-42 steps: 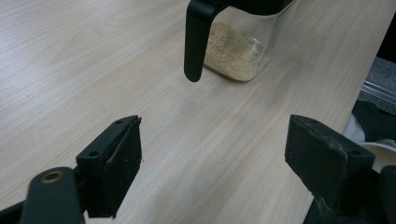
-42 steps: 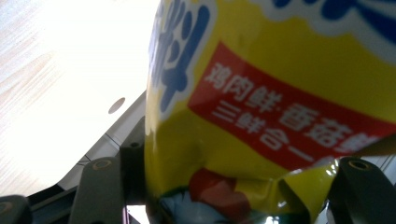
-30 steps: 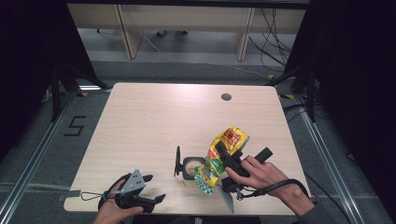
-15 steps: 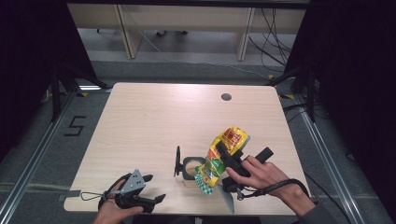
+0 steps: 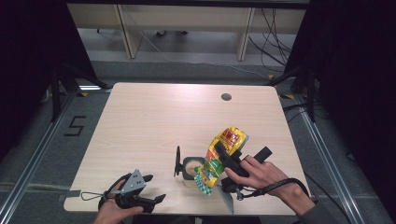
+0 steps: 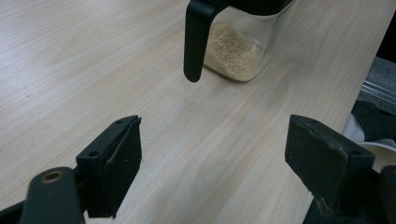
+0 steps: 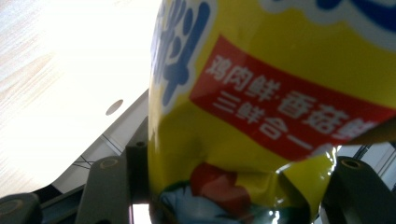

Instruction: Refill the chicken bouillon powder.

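A yellow seasoning bag (image 5: pixel 231 137) with red and green print hangs tilted, its lower end over a clear jar (image 5: pixel 190 167) near the table's front edge. My right gripper (image 5: pixel 219 154) is shut on the bag; in the right gripper view the bag (image 7: pixel 280 93) bulges between the two jaws of the right gripper (image 7: pixel 233 196). The jar (image 6: pixel 236 46) holds pale granules and has a black handle (image 6: pixel 196 39). A black lid (image 5: pixel 177 161) stands upright at its left. My left gripper (image 5: pixel 154 188) rests at the front left, open and holding nothing, as the left gripper (image 6: pixel 215 154) view confirms.
The wooden table (image 5: pixel 154 121) has a round cable hole (image 5: pixel 226 96) at the back right. Its front edge runs just beneath both hands. A cable loops from the right hand (image 5: pixel 261 175) over that edge. Desk frames and cables fill the floor behind.
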Motion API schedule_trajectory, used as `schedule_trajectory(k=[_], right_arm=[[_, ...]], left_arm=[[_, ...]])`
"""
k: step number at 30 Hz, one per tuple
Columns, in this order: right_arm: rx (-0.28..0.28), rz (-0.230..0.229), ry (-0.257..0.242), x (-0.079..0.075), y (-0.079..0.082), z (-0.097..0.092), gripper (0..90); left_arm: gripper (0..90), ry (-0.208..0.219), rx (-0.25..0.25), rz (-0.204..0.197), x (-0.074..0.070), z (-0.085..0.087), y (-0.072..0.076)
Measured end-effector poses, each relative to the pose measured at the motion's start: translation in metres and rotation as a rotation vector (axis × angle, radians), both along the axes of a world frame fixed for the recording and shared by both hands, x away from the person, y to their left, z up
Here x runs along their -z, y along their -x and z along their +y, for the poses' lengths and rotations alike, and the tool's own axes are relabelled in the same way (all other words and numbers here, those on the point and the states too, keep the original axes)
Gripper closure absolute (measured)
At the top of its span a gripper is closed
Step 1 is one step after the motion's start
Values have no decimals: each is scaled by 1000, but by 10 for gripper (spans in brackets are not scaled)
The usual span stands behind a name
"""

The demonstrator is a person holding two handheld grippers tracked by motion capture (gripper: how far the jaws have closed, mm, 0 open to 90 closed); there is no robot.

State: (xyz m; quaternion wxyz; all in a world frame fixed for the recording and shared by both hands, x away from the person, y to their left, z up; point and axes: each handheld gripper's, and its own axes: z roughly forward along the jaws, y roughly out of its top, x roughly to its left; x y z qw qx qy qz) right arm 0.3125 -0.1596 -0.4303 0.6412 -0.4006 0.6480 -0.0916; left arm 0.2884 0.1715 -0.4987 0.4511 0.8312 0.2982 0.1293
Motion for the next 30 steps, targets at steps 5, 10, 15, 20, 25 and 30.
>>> schedule_trajectory(k=[5, 10, 15, 20, 25, 30], right_arm=[[2, 8, 2, -1, -1, 0, 416], [1, 2, -4, -2, -1, -1, 416], [1, 1, -1, -2, 0, -2, 416], [10, 10, 8, -2, -1, -2, 416], [5, 8, 0, -1, -1, -3, 416], [3, 8, 0, -2, -1, -3, 416]], left_arm=[[184, 6, 1, -2, 1, 0, 0], [184, 6, 1, -2, 1, 0, 0], [184, -7, 1, -2, 0, 0, 0], [184, 1, -1, -2, 0, 0, 0], [184, 1, -2, -4, 0, 0, 0], [184, 5, -3, 2, 0, 0, 0]])
